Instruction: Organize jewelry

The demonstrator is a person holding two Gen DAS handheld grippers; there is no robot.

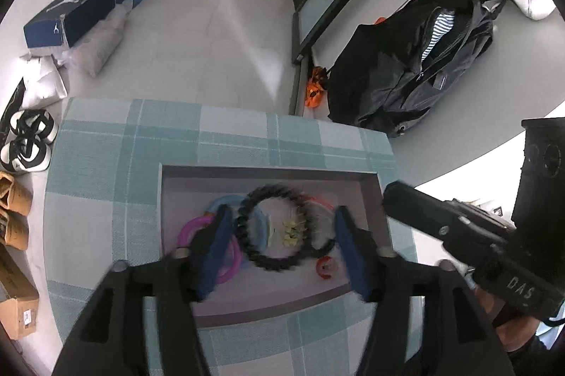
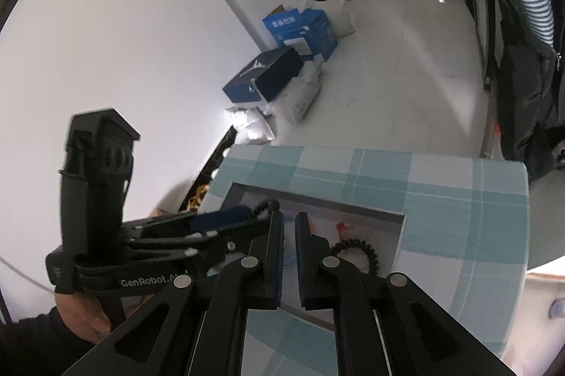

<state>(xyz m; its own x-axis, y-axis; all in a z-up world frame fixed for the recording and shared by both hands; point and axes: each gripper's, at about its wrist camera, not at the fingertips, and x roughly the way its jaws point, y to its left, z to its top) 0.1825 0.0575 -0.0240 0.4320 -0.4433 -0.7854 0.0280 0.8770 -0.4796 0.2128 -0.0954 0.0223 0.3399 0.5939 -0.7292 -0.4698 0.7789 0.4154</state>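
From the left wrist view, the left claw (image 1: 282,234) stands open above a shallow grey rectangular tray (image 1: 268,171), which lies on the worktop with a teal and white checked cloth (image 1: 116,157). Nothing is pressed between its blue pads. The black beaded bracelet (image 1: 273,227) lies flat in the middle of the tray, between the two fingers and touching neither. A pink plastic ring (image 1: 190,231) lies near the left edge of the tray, partly under the left finger, and a light blue plastic ring (image 1: 229,201) lies just beside it, overlapping the bracelet. Small pale yellow pieces (image 1: 291,231) lie inside the bracelet's circle. A small red open ring (image 1: 326,266) lies toward the right front corner of the tray. The right claw's dark body (image 1: 459,234) comes in from the right edge of the worktop.

From the right wrist view, the right claw (image 2: 289,252) is almost closed, with only a narrow gap between its pads and nothing inside. It hangs over the near edge of the tray (image 2: 399,234). Part of a black beaded bracelet (image 2: 356,252) shows just right of the right finger, apart from the pads. The left claw (image 2: 229,217) reaches over the tray's left side, held by a hand (image 2: 81,316).
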